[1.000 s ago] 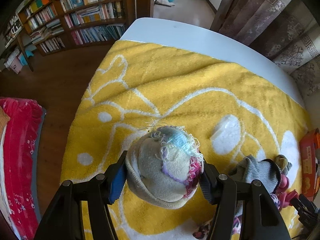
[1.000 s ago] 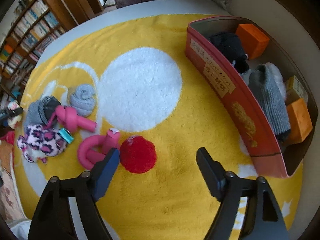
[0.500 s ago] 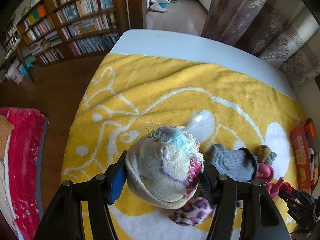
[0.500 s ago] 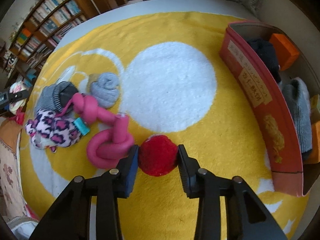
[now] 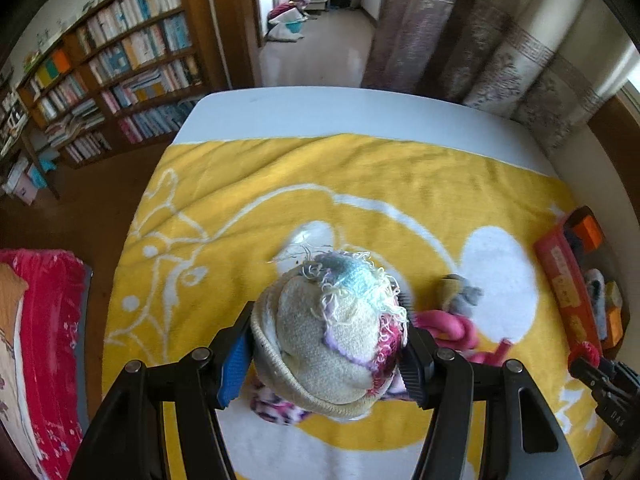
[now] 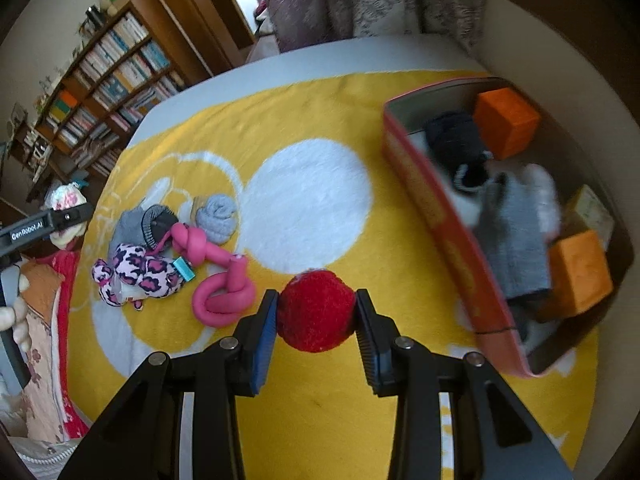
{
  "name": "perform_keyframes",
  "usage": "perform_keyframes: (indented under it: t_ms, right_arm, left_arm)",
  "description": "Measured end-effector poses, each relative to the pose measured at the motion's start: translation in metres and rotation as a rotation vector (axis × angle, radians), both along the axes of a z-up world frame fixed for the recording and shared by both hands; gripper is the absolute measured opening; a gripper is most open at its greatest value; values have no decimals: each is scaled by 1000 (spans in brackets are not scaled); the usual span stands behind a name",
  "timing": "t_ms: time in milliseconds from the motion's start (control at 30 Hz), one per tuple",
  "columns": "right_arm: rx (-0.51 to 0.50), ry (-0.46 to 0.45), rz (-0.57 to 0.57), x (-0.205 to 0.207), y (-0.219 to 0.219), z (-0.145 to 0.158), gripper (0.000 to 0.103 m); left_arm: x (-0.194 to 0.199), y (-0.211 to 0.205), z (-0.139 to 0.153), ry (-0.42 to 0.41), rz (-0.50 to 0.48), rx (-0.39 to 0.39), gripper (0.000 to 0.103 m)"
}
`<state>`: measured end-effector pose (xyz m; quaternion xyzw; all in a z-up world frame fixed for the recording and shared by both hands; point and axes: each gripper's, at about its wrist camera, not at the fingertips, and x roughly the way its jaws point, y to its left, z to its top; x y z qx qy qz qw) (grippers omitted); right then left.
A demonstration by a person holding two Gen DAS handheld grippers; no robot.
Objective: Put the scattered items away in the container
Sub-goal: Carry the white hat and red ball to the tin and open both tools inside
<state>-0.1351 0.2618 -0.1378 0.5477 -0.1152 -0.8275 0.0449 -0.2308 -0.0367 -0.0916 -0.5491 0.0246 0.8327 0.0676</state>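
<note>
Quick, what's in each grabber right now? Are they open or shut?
Left gripper: closed on a rolled cream sock.
Right gripper: closed on a red fuzzy ball.

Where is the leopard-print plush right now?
In the right wrist view, the leopard-print plush lies at left on the yellow blanket, beside the pink knotted rope.

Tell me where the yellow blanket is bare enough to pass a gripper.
Bare: the big white circle between the rolled grey sock and the red cardboard box, plus the blanket's far strip. Crowded: the left cluster of knotted pink rope toy, leopard-print plush and grey sock; the box is nearly full.
</note>
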Motion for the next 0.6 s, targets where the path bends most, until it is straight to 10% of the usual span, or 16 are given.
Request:
perform_keyframes:
  t_ms: [600]
  right_arm:
    - [-16,68,-142,41,87,23,41]
  left_arm:
    - [33,113,28,50,-172,-7,64]
